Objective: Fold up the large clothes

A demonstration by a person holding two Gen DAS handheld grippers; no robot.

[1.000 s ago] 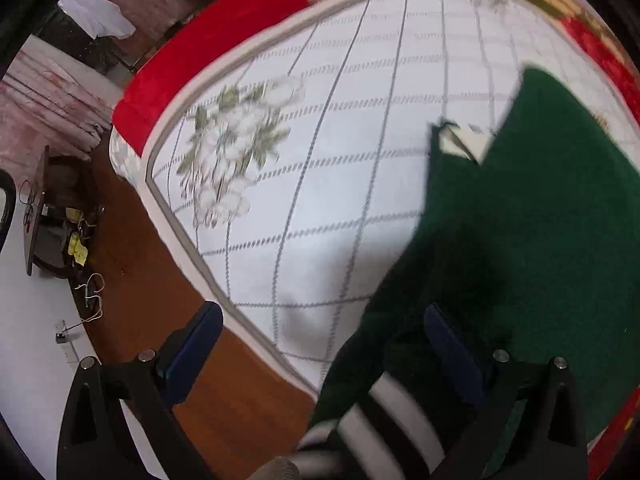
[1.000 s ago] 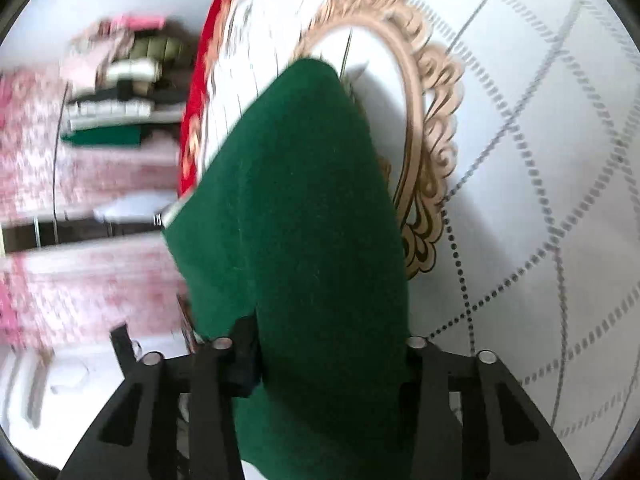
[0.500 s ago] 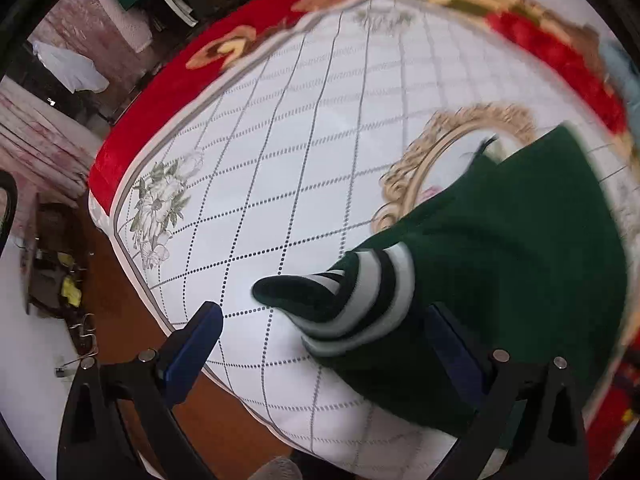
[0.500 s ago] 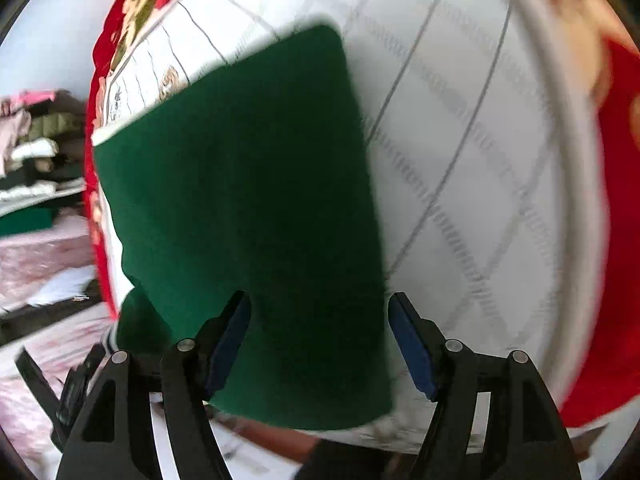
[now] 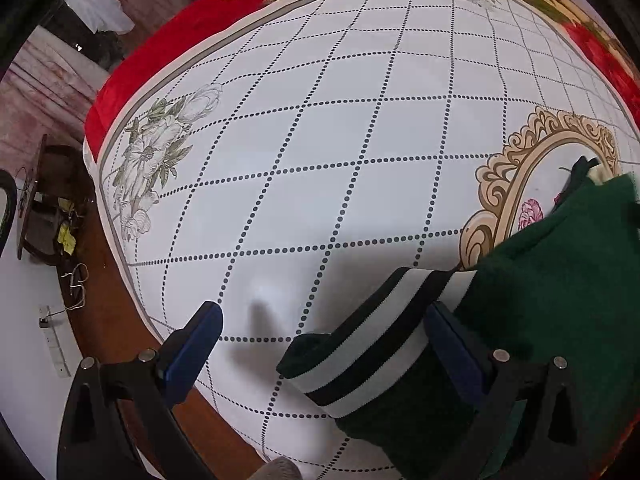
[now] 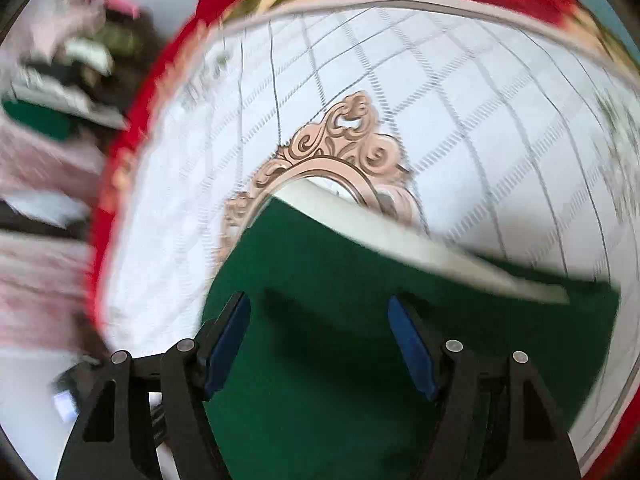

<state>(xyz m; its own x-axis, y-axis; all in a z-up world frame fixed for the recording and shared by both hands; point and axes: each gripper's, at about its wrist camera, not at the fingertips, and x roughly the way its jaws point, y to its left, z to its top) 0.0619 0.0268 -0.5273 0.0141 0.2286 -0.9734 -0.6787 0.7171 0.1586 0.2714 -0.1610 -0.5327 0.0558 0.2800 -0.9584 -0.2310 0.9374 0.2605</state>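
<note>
A: Item one, the green garment (image 5: 560, 304). Where is it?

B: On the bed (image 5: 320, 160), at the near right part of the white quilted cover, partly over the gold-framed medallion print (image 5: 532, 184). Its striped cuff (image 5: 376, 336) lies flat, pointing toward the bed's near edge. A second ago that sleeve end hung off the edge; now it is up on the cover.

A: Left hand-held gripper (image 5: 324, 344)?

B: Jaws spread wide. The cuff sits between them, nearer the right pad, and neither pad presses on it. Nothing held.

A: Right hand-held gripper (image 6: 320, 344)?

B: A second ago its jaws sat close on either side of the green cloth. They have just been opening and now stand apart above the cloth, which lies loose below them, unpinched. The view is smeared by motion.

A: Meaning for the task?

B: My reading: one lay-down is finished and both grippers are free. The garment's pale edge (image 6: 400, 236) looks uneven, so further folds likely remain.

A: Other stock?

B: Stacked clothes (image 6: 68, 80) beyond the bed, blurred.
</note>
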